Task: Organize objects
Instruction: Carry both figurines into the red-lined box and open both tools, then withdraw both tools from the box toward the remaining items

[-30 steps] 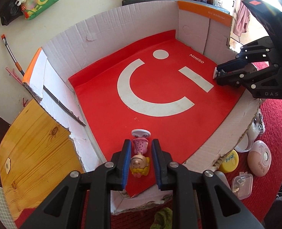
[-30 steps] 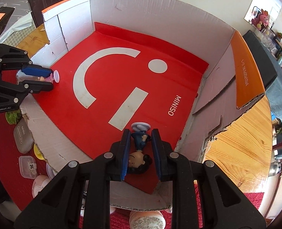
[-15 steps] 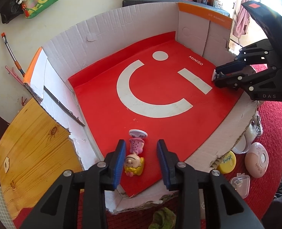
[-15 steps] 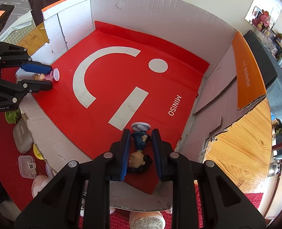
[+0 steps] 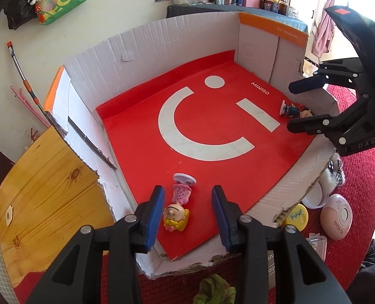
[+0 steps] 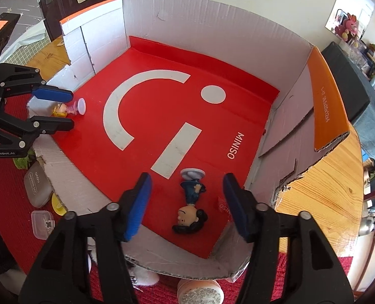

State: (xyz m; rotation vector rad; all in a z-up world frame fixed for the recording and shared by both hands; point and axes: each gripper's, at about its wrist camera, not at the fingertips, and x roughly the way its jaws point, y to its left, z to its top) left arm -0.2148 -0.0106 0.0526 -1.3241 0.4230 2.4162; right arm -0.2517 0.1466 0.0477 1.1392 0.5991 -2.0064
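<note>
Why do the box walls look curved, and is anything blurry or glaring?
Left wrist view: the fisheye lens bows the cardboard box walls; black corners; the window at top right is washed out; the pink doll is sharp. Right wrist view: same bowing, even daylight, soft shadows, the dark-haired doll crisp.

Left gripper (image 5: 187, 207) and right gripper (image 6: 186, 202), angled downward, jaws just opened.

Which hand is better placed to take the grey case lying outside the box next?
Left, probably. The left gripper, whose jaws have just been opening with the pink figurine lying between them, hangs right beside the grey case.
</note>
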